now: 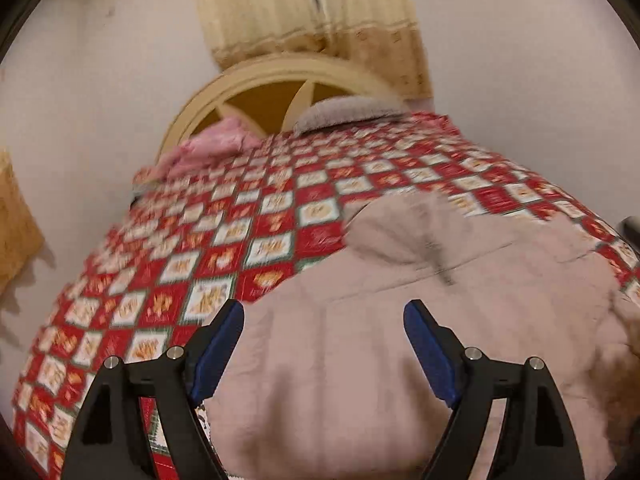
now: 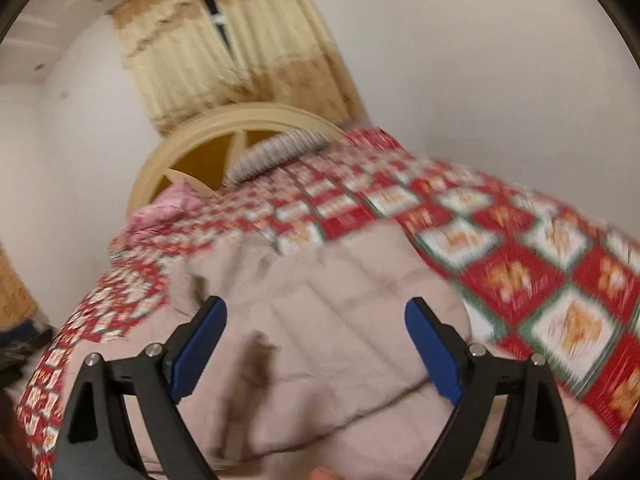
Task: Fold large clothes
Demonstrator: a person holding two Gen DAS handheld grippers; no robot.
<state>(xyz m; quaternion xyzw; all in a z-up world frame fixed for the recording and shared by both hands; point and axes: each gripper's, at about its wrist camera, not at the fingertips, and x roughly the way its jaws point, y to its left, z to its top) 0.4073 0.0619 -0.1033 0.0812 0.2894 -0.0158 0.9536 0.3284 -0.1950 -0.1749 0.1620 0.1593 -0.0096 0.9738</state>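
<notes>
A large pale beige padded jacket lies spread on the bed; in the right wrist view the same jacket shows quilted seams and a dark patch near its front. My left gripper hangs above the jacket, its blue-padded fingers wide apart with nothing between them. My right gripper is also open over the jacket and holds nothing. Both views are blurred by motion.
A red and white checked bedspread covers the bed. At the far end stand a cream arched headboard, a grey pillow and a pink pillow. Beige curtains hang behind. White walls flank the bed.
</notes>
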